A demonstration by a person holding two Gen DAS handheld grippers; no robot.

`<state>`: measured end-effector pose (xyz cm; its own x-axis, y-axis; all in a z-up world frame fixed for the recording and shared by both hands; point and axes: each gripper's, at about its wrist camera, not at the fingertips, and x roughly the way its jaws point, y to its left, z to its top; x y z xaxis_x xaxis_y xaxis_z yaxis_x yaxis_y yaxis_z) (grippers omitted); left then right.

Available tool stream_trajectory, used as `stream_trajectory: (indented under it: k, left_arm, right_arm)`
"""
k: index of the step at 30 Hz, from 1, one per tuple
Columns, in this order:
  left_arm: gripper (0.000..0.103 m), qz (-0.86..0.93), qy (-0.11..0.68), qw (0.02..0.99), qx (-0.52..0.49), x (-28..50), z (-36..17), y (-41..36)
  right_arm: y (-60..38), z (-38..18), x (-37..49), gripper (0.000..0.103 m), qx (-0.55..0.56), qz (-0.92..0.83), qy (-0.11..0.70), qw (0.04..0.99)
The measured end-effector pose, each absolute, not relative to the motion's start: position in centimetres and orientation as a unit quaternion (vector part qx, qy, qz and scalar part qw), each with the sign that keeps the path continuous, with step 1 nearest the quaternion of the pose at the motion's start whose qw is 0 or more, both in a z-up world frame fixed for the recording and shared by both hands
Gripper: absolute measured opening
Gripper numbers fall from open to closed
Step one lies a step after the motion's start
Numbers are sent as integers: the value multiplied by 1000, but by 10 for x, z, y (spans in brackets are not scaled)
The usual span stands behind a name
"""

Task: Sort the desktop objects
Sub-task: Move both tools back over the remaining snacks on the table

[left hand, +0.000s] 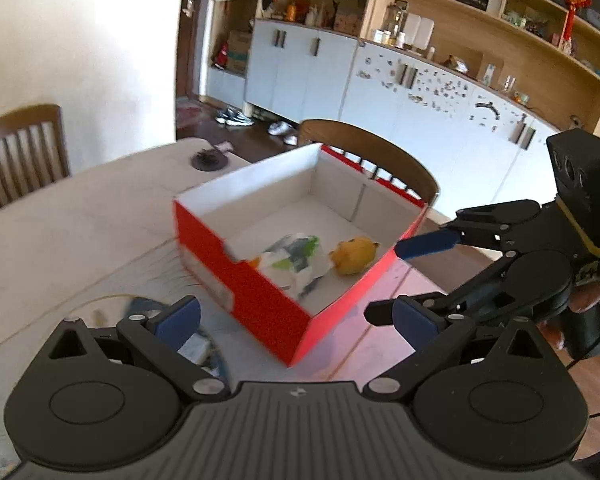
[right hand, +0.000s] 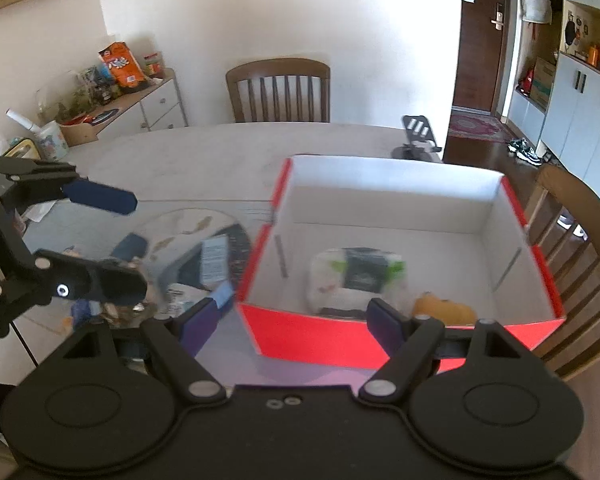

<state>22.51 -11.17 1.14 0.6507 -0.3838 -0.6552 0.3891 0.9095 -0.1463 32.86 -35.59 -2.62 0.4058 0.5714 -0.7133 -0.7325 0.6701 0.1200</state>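
Red box [left hand: 260,300] sits mid-table [left hand: 80,216], chair [left hand: 379,152] at 12 behind it. Inside: blurry wrapped pack [left hand: 296,260], yellow toy [left hand: 353,256] at its 3. My left gripper [left hand: 296,316] & right gripper [right hand: 300,316]: jaws wide apart, empty. Clutter [right hand: 204,264] at box's 9, too blurred to ID.

Left wrist view is taken from just behind the left gripper [left hand: 296,316], angled down over the table [left hand: 80,208], with the red box [left hand: 260,300] seen corner-on and close, at 12 o'clock, and the right gripper [left hand: 399,280] caught at 3 o'clock. Right wrist view is mounted the same way behind the right gripper [right hand: 300,312], angled down, box [right hand: 311,336] seen close at 1 o'clock, left gripper [right hand: 128,244] at 9 o'clock. Box, its contents, the table and a chair [left hand: 379,152] are shared by both views.
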Motion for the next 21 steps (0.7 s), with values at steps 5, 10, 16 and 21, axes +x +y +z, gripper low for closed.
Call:
stream_trajectory:
  k: [5, 10, 16, 21]
  left_arm:
    - [103, -203, 355, 913, -7, 205, 12, -86]
    - [103, -182, 345, 921, -11, 184, 12, -58]
    - [103, -156, 335, 929, -13, 160, 10, -21]
    - [103, -138, 334, 932, -23, 146, 5, 11]
  right_arm:
    - [-332, -27, 306, 81, -98, 394, 377, 833]
    - [-311, -31, 284, 81, -91, 393, 378, 833]
    - [-287, -39, 260, 81, -86, 391, 387, 831]
    - [-268, -43, 240, 81, -87, 391, 390, 829]
